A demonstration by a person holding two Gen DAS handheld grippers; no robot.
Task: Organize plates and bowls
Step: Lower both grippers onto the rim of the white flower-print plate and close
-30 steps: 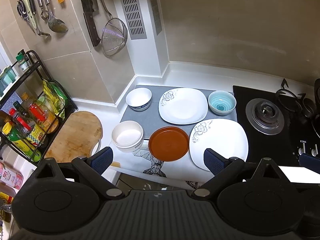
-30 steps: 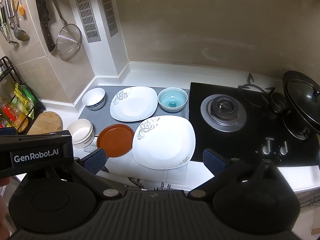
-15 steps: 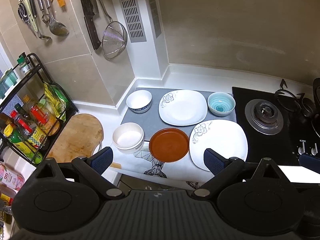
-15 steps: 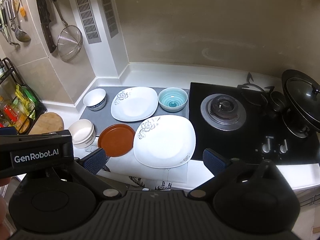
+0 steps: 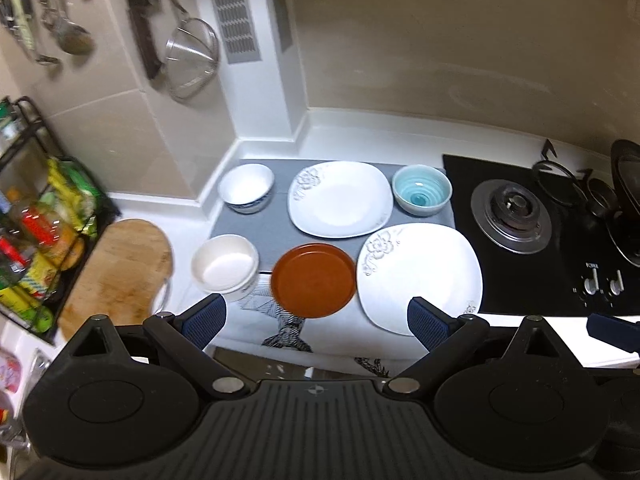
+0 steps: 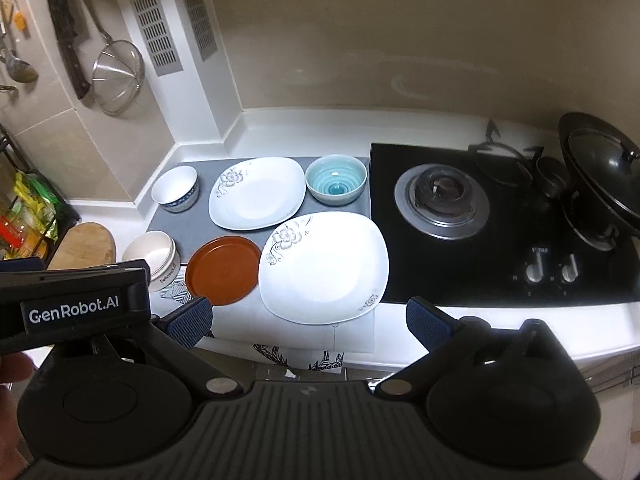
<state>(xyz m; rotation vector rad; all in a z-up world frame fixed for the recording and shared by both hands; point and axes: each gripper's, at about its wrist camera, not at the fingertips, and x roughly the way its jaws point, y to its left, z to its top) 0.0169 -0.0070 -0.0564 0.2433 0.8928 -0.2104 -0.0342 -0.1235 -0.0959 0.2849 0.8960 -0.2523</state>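
White crockery and one rust-brown piece lie spread on the surface [image 6: 500, 320], all forward of both claws and none yet stacked. The left claw [image 5: 316, 318] hangs spread wide and empty above the near edge; the brown plate [image 5: 313, 280] sits straight ahead at twelve o'clock, the cream bowl [image 5: 225, 266] at about eleven, just beside the plate. The right claw [image 6: 308, 318] is likewise spread and holds nothing; the large floral plate [image 6: 324, 266] lies at its twelve o'clock, its near corner reaching toward the gap between the pads. Beyond, on the grey mat [image 6: 200, 222], the smaller floral plate [image 6: 258, 194] lies between the blue-rimmed bowl [image 6: 175, 188] at eleven and the teal bowl [image 6: 336, 178] at one.

So the right claw is nearer the large plate, the left nearer the brown plate and cream bowl. My guess is that the work has hardly begun, and each claw need only go forward and down.
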